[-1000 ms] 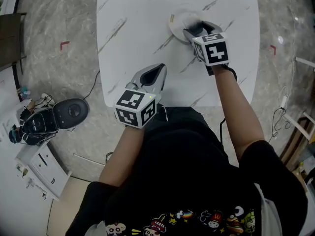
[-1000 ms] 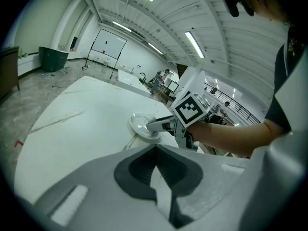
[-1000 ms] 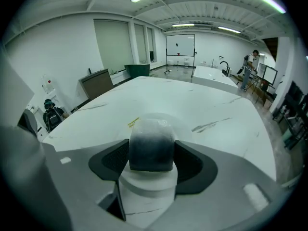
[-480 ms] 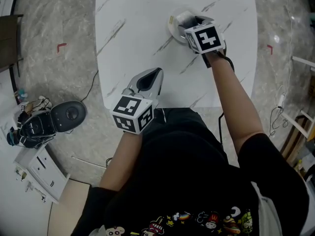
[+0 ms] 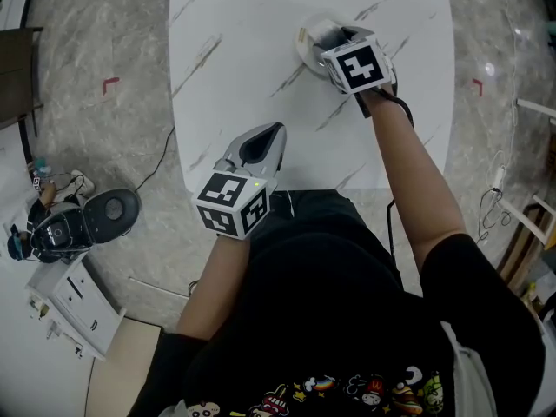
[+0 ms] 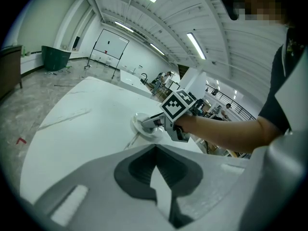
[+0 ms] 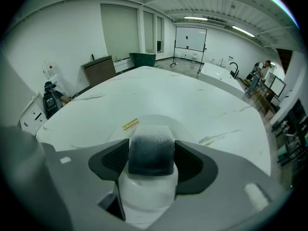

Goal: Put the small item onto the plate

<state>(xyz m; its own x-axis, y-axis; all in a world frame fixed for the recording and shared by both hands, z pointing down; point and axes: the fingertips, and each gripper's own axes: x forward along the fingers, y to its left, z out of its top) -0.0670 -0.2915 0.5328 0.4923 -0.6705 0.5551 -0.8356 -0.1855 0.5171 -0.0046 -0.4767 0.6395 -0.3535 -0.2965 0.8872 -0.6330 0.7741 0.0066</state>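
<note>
Right gripper view: the right gripper [image 7: 150, 159] clamps the small item [image 7: 150, 150] over the plate [image 7: 166, 121]; the left gripper [image 6: 155, 149] has its jaws together.

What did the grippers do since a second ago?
The right gripper slid a little forward, farther over the plate, with the item clamped in its jaws. Nothing looks let go. The left gripper stayed shut and empty over the near edge of the table, barely shifting.
</note>
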